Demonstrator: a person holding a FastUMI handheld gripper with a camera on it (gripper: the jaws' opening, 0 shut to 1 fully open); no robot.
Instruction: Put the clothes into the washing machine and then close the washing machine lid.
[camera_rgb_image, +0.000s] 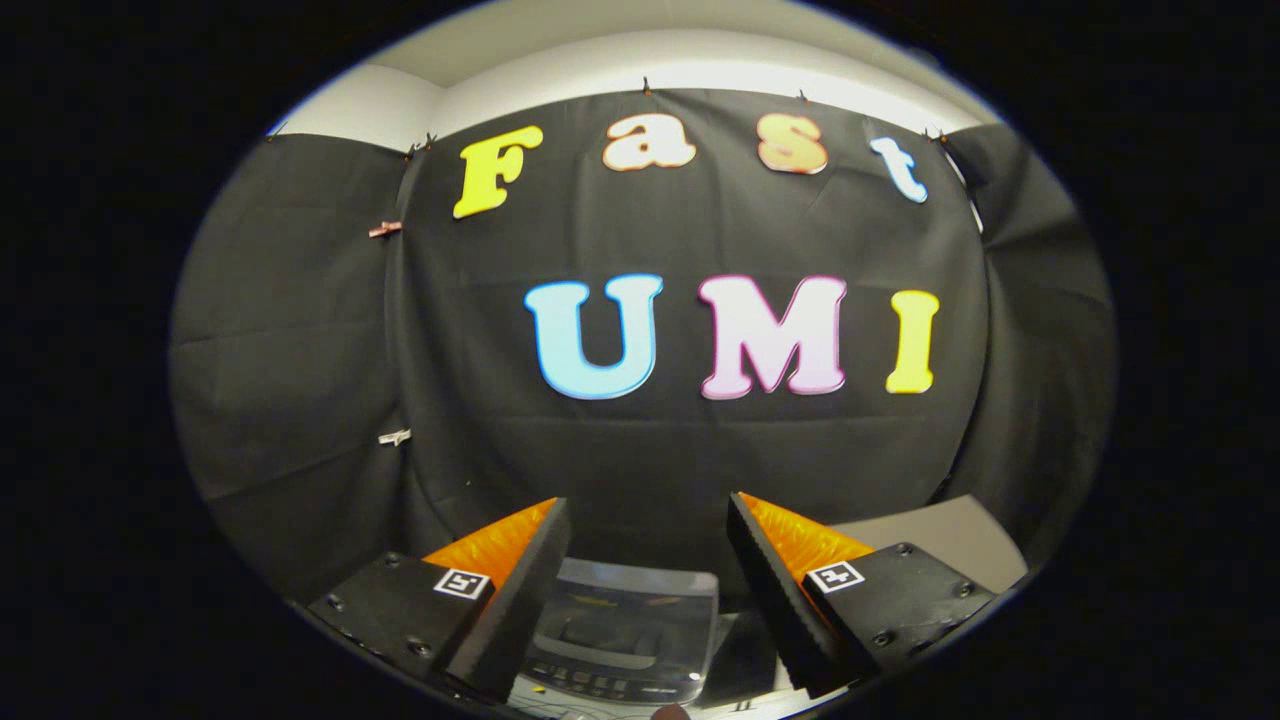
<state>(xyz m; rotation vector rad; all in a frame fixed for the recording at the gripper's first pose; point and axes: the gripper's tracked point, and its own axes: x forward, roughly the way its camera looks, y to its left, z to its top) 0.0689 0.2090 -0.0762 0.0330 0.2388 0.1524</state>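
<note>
Nearest: the gripper (645, 545), fingers spread wide apart, nothing between them, released and holding nothing. Each finger carries a small square marker tag, left one (461, 583), right one (835, 576). Finger bodies are cut off at the near edge of the view, so the hand holding the rig can't be made out.

Just beyond and below the fingers, in the gap between them: the washing machine (610, 660), seen from above at a steep angle. Its clear lid (640, 610) lies flat over the top opening, apparently shut; glare on the plastic makes the inside hard to read, and whether clothes are in the drum can't be told. A dark control strip w/ buttons (600, 682) runs left-right along the machine's near side, so the machine's front faces toward the gripper; its long visible axis runs left-right. Machine sides are hidden behind both fingers, near part cut off.

Farther right, beyond the right finger: a pale flat surface (945, 535), prob. a table or counter top, partly hidden.

Farthest: black cloth booth wall (640, 460), clipped at its top edge, w/ two small clips on the left seam (385, 229). White wall (560, 75) above it.
</note>
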